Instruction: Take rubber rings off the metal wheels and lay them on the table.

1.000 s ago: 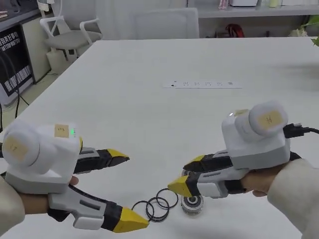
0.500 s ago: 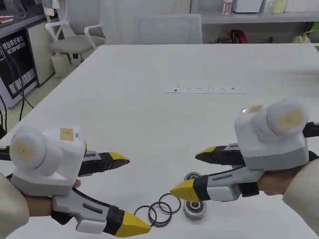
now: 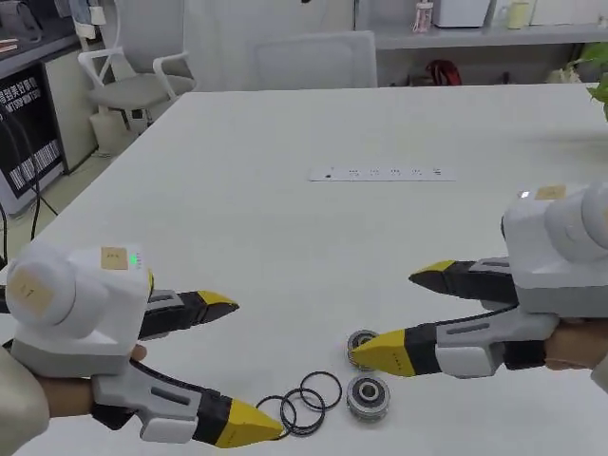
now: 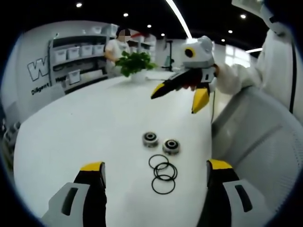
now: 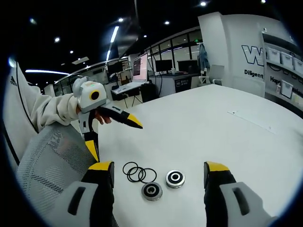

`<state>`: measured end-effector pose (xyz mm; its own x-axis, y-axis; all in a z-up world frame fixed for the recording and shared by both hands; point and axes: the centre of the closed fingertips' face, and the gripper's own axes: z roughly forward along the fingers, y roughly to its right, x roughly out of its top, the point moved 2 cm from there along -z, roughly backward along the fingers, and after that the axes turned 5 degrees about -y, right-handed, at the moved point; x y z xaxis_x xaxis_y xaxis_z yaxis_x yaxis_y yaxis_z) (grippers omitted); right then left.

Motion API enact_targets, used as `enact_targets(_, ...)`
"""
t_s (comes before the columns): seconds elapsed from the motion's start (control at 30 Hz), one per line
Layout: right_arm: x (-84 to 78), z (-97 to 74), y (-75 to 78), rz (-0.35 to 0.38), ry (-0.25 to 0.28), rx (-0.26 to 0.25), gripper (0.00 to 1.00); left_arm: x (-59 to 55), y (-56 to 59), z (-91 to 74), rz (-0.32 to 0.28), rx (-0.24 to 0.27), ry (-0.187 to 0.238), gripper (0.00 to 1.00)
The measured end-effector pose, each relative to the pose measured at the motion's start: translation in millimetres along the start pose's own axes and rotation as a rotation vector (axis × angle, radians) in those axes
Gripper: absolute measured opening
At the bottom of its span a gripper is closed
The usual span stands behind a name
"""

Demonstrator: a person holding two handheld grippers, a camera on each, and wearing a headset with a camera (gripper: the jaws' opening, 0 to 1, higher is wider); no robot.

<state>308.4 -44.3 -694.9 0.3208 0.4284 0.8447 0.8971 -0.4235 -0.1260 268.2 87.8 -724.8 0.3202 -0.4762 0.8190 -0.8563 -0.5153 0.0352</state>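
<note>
Standing out on the far wall in the left gripper view is wall lettering (image 4: 37,71): a large "W" with "Diligent" beneath it, the rest too small to read. White bins (image 4: 74,75) fill the shelves beside it, their contents hidden. Both tools gape wide and hold nothing. The left hand-held gripper (image 3: 237,364) hangs low over the counter (image 3: 285,218), its lower yellow tip just beside three black rubber rings (image 3: 306,404) that lie overlapping on the surface. The right hand-held gripper (image 3: 401,314) hovers above two metal wheels (image 3: 367,394), which lie flat just beside the rings. A white power strip (image 3: 382,174) lies well apart.
</note>
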Motion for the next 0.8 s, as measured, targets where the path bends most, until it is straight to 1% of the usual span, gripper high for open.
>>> enact_targets(0.23, -5.1, -19.4, 11.1, 0.02, 0.056, -0.037, 0.84, 1.7, -6.3, -5.5, -0.025, 0.025, 0.026, 0.92)
enact_targets(0.3, -8.3, -24.0, 12.8, 0.019, 0.063, -0.048, 0.86, 0.8, -7.8, -7.0, -0.033, 0.029, 0.034, 0.92)
enact_targets(0.37, -12.0, -27.1, 12.7, 0.022, 0.066, -0.051, 0.88, -2.6, -7.3, -7.8, -0.043, 0.021, 0.039, 0.92)
enact_targets(0.4, -14.6, -28.0, 11.4, 0.024, 0.065, -0.048, 0.89, -6.0, -6.7, -8.2, -0.048, 0.017, 0.035, 0.92)
enact_targets(0.47, -18.7, -28.9, 9.9, 0.027, 0.066, -0.045, 0.9, -8.6, -6.0, -8.5, -0.051, 0.016, 0.027, 0.93)
enact_targets(0.57, -24.8, -28.4, 9.1, 0.039, 0.064, -0.041, 0.91, -6.4, -2.9, -7.7, -0.041, 0.011, 0.025, 0.94)
enact_targets(0.63, -32.4, -26.4, 9.2, 0.055, 0.054, -0.043, 0.92, -5.6, -1.6, -7.4, -0.03, 0.007, 0.029, 0.94)
enact_targets(0.7, -39.5, -23.8, 8.8, 0.062, 0.032, -0.043, 0.92, -10.4, -3.1, -5.9, -0.039, 0.009, 0.011, 0.94)
enact_targets(0.8, -47.5, -20.0, 7.8, 0.059, 0.006, -0.043, 0.93, -15.5, -2.3, -3.6, -0.046, -0.002, -0.001, 0.94)
